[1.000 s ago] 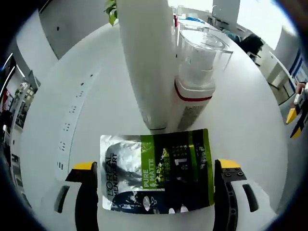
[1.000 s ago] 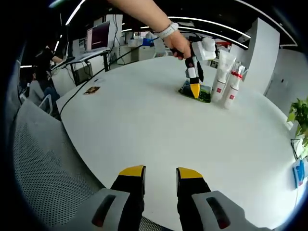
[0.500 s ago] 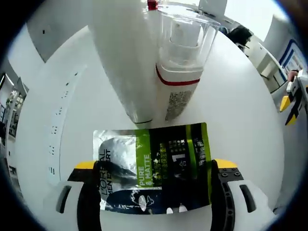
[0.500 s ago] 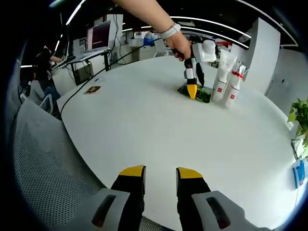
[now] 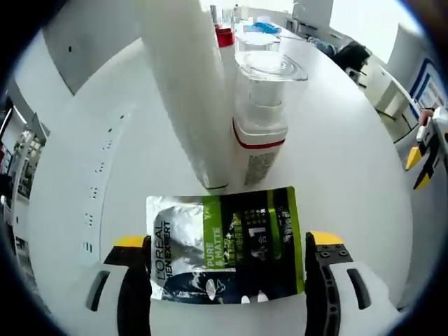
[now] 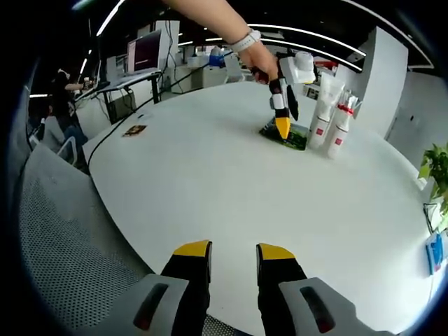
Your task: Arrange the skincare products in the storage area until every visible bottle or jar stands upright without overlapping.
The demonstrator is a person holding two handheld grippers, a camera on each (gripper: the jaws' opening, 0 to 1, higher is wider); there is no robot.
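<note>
Foil sachet (image 5: 224, 245) flat on white surface (image 5: 350, 161), between spread left fingers (image 5: 133, 245); right fingers (image 6: 199, 253) nearly together, holding nothing.

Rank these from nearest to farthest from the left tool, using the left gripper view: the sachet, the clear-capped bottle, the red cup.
1. The sachet lies flat between the left tool's jaws.
2. The clear-capped bottle stands upright just beyond the sachet's far edge, beside a tall white tube.
3. The red cup sits far back on the table.
</note>
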